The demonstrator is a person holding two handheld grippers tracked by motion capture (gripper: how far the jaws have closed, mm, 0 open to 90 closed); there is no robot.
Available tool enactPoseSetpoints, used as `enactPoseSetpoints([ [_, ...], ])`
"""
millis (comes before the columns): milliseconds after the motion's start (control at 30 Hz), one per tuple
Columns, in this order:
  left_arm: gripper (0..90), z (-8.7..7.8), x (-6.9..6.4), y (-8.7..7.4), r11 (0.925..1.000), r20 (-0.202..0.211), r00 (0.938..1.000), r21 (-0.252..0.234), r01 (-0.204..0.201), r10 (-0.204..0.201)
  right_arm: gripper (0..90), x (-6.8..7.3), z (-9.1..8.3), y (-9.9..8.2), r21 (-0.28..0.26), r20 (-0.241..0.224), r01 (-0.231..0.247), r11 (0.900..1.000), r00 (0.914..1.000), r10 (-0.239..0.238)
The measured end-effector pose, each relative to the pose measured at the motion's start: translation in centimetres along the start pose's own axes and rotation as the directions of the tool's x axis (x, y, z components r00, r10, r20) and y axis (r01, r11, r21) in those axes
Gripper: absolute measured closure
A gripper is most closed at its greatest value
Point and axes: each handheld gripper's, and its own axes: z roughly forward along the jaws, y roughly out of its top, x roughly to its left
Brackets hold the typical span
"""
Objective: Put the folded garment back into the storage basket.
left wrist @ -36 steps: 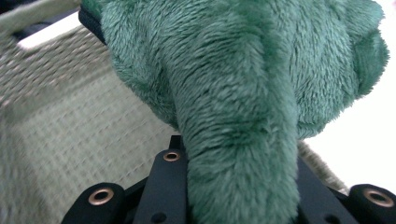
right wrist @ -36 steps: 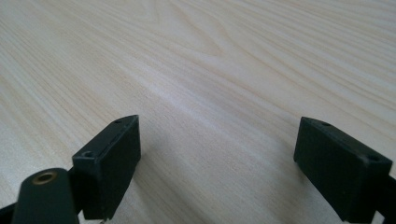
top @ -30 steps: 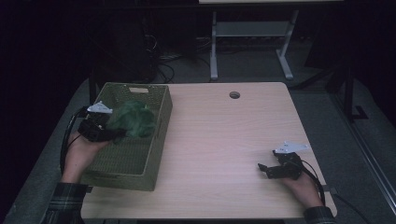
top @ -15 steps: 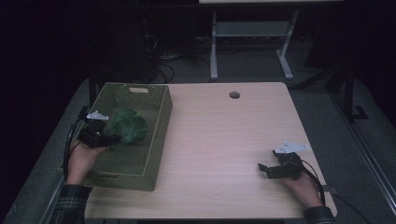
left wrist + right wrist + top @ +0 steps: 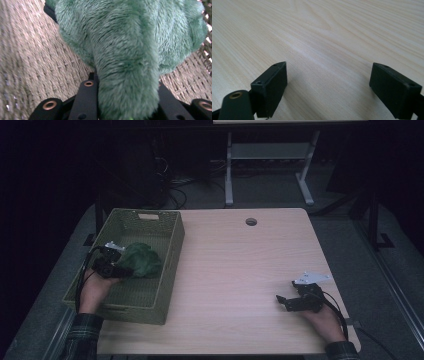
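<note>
A green plush toy (image 5: 141, 261) lies low inside the woven olive basket (image 5: 172, 251) at the table's left. My left gripper (image 5: 122, 269) reaches into the basket from the near left, its jaws closed on a furry limb of the plush toy (image 5: 130, 42). These jaws have just been opening a little, and the limb still fills the gap of the left gripper (image 5: 127, 100). The basket's woven floor (image 5: 30, 62) shows beneath the toy. My right gripper (image 5: 281, 302) rests on the table (image 5: 240, 265) at the near right. The right gripper (image 5: 328, 82) is open over bare wood.
A round cable hole (image 5: 251, 221) sits at the table's far edge. Beyond the table stand a metal frame (image 5: 265, 155) and loose cables (image 5: 175, 180) on the dark floor. The basket's walls stand around my left hand.
My left gripper has sunk with the plush toy from above the basket's rim down into the basket. The right gripper has stayed where it was.
</note>
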Motion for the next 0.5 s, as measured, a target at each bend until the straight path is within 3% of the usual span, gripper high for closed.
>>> enactPoseSetpoints([
  [200, 56.6, 0.35, 0.1, -0.19, 0.9994, 0.003, 1.0, 0.034, -0.005, 0.005, 14.2, -0.03, 0.0, -0.01, 0.0, 0.002, 0.001, 1.0, 1.0, -0.001],
  [300, 42.0, 0.36, 0.13, -0.28, 0.9995, 0.002, 1.0, 0.031, -0.002, 0.002, 14.2, -0.04, 0.0, -0.01, 0.0, 0.002, 0.001, 1.0, 1.0, -0.001],
  [367, 32.6, 0.25, 0.09, -0.33, 0.9998, 0.0, 1.0, 0.019, -0.005, 0.005, 14.2, -0.04, 0.0, -0.01, 0.0, 0.002, 0.001, 1.0, 1.0, -0.001],
  [500, 22.7, -0.38, 0.04, -0.29, 0.9997, 0.008, 0.9999, -0.022, -0.012, 0.012, 14.2, -0.03, 0.0, -0.01, -0.001, 0.002, 0.001, 1.0, 1.0, -0.001],
])
